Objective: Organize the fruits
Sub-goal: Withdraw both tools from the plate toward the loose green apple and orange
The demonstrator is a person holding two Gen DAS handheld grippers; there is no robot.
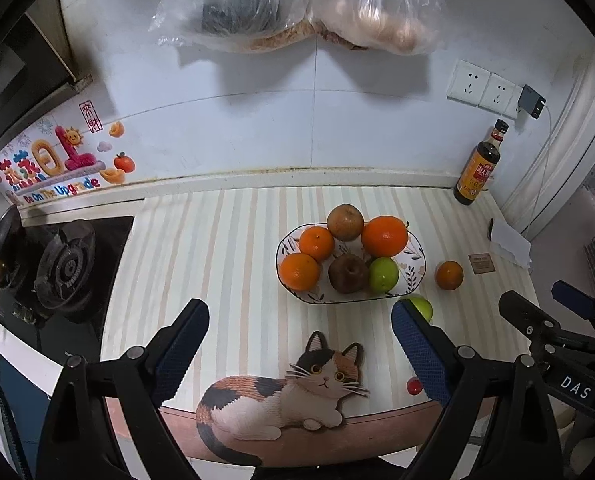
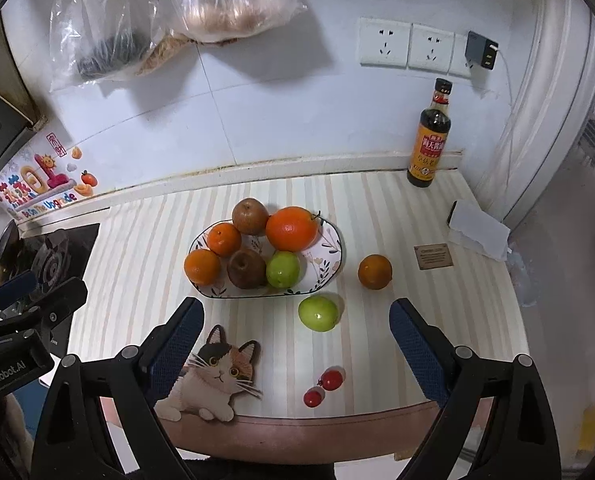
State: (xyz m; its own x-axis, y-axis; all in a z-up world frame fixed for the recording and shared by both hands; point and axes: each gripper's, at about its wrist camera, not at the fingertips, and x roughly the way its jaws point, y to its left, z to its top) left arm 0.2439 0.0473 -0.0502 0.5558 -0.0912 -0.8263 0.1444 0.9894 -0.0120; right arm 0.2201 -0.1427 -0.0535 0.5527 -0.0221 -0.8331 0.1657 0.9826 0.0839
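Both of your grippers are wide open and hold nothing, above the front edge of the striped counter.

Your left gripper [image 1: 300,322] and your right gripper [image 2: 297,320] hover with the jaws spread apart, no fruit between them. The patterned plate [image 2: 331,254] stands in the middle of the counter [image 2: 377,208] and carries a big orange [image 2: 292,228], two smaller oranges, two brown pears and one green apple [image 2: 283,269]. Outside the plate you see a second green apple [image 2: 319,313] just beside its front rim, a small orange [image 2: 375,271] to the right of it, and two cherry tomatoes [image 2: 323,387] near the front edge. A cat-shaped mat [image 2: 213,376] lies at the front left, partly behind your right gripper's left finger. A dark sauce bottle [image 2: 429,136] stands at the back wall.
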